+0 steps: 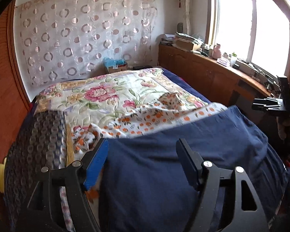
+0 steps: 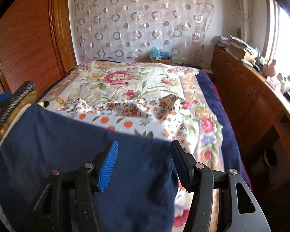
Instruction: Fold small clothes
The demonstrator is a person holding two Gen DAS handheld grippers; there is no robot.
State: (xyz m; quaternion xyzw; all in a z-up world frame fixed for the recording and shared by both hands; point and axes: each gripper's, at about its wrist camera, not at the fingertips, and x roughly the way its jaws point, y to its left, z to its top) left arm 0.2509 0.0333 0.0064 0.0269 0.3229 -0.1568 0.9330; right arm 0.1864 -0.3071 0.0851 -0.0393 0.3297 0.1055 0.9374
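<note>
A navy blue garment (image 1: 183, 154) lies spread on the near part of the bed, its far edge running across both views. My left gripper (image 1: 143, 143) hovers over its left part, open, with the cloth below the gap and neither pad pressing it. My right gripper (image 2: 145, 144) stands open over the garment (image 2: 77, 145) near its right edge, the cloth lying loose between the fingers. Just beyond the navy piece lies a rumpled white garment with orange flowers (image 1: 145, 119) (image 2: 125, 114). The right gripper also shows at the right edge of the left wrist view.
A floral quilt (image 1: 98, 92) covers the bed. A stack of dark patterned cloth (image 1: 34, 135) sits at the left side of the bed. A wooden cabinet (image 1: 203, 71) with clutter runs along the right under the window. A wooden wardrobe (image 2: 25, 44) stands on the left.
</note>
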